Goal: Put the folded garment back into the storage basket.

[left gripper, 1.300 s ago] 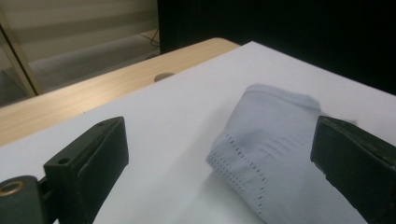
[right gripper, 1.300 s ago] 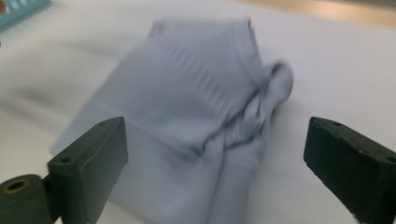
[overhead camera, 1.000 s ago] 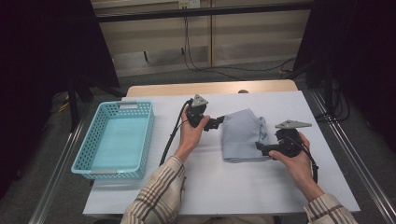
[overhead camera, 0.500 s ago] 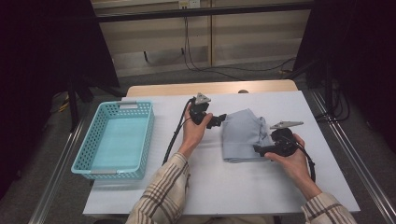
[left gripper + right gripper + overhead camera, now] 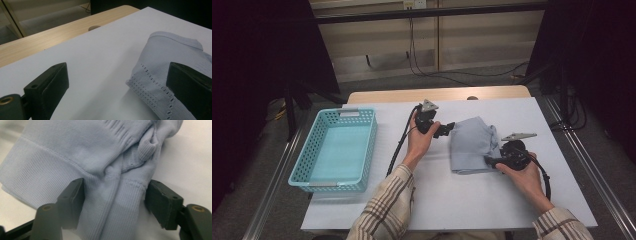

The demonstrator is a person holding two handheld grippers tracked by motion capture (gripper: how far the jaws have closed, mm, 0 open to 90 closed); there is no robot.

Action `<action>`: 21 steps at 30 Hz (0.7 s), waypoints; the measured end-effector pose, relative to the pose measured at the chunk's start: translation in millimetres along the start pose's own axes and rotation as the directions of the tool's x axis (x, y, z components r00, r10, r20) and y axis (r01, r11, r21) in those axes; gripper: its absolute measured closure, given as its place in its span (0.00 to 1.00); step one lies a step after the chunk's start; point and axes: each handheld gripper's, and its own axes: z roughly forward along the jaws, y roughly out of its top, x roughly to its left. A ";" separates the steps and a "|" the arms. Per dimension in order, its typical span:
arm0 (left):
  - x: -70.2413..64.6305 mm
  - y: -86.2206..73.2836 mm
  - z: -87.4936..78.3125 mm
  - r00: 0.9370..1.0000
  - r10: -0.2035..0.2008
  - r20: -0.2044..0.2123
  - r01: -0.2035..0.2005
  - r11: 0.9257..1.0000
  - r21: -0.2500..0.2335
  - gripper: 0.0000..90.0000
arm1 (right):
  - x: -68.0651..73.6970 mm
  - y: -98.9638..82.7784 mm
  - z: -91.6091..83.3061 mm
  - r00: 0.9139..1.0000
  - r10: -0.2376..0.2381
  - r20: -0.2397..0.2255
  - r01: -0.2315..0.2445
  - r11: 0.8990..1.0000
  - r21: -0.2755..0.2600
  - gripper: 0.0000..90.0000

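A folded light blue ribbed cloth (image 5: 472,144) lies on the white table (image 5: 432,200), right of centre. My left gripper (image 5: 448,129) lies low at the cloth's far left edge. Its jaws stand wide apart in the left gripper view (image 5: 117,77), with the perforated hem of the cloth (image 5: 170,57) just inside the right-hand jaw. My right gripper (image 5: 490,161) is at the cloth's near right corner. In the right gripper view (image 5: 115,195) its jaws press from both sides on a bunched roll of the cloth's hem (image 5: 117,202).
A turquoise plastic basket (image 5: 307,170) with nothing in it stands at the table's left. A wooden strip (image 5: 437,94) runs along the far edge. Black cables trail from both grippers toward the near side. Bare white table lies in front of the cloth.
My left gripper has crept right to the cloth's edge. The right gripper has tilted and edged slightly left onto the cloth's corner. The cloth's far left part has risen a little.
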 end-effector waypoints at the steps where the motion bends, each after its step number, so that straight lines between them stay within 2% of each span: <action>1: 0.3 0.0 -0.1 1.000 -0.004 0.004 0.004 1.000 -0.007 0.05 | 0.2 -0.1 -1.3 1.000 -0.010 -0.012 0.011 1.000 0.013 0.43; 2: 0.0 0.1 0.2 1.000 -0.010 0.003 0.010 1.000 -0.009 0.05 | 1.1 -0.2 -3.6 1.000 -0.001 -0.011 0.001 1.000 0.029 0.53; 5: -0.2 0.5 3.8 1.000 -0.012 -0.003 0.012 1.000 0.004 0.05 | -0.3 -0.8 -4.4 1.000 0.010 -0.014 -0.010 0.999 0.035 0.57; 7: -1.0 1.9 5.8 1.000 -0.009 -0.013 0.009 1.000 0.014 0.05 | -2.1 -0.1 -4.3 1.000 -0.004 0.000 0.004 1.000 0.027 0.61; 10: -2.7 2.9 9.3 1.000 -0.018 0.013 0.018 1.000 0.009 0.05 | 0.9 -0.1 -5.3 1.000 0.009 -0.017 -0.008 0.999 0.040 0.73; 11: -3.5 3.2 11.5 1.000 -0.020 0.009 0.020 1.000 0.015 0.05 | 2.0 -0.1 -4.9 1.000 0.010 -0.013 -0.009 1.000 0.030 0.76; 12: -4.2 3.6 13.1 1.000 -0.023 0.011 0.023 0.999 0.027 0.05 | 2.1 0.2 -5.5 1.000 0.001 -0.018 0.000 0.999 0.039 0.78; 14: -5.1 3.4 17.4 0.999 -0.033 0.013 0.033 0.999 0.038 0.06 | 1.4 0.5 -5.6 1.000 0.011 -0.015 -0.011 0.999 0.040 0.82; 15: -5.0 3.4 19.5 1.000 -0.025 0.012 0.025 0.999 0.044 0.06 | 1.5 1.2 -6.3 0.999 0.033 -0.024 -0.032 0.998 0.054 0.84; 16: -5.6 3.1 21.4 0.998 -0.052 0.027 0.051 0.998 0.048 0.06 | 1.5 2.4 -7.0 0.998 0.063 -0.030 -0.061 0.995 0.076 0.86; 18: -7.5 2.4 26.6 0.996 -0.078 0.039 0.075 0.995 0.068 0.09 | 0.6 3.3 -6.5 0.997 0.076 -0.032 -0.073 0.994 0.082 0.88; 21: -13.1 1.3 33.0 0.997 -0.071 0.044 0.067 0.993 0.094 0.12 | 4.4 4.0 -6.6 0.998 0.063 -0.008 -0.062 0.995 0.078 0.89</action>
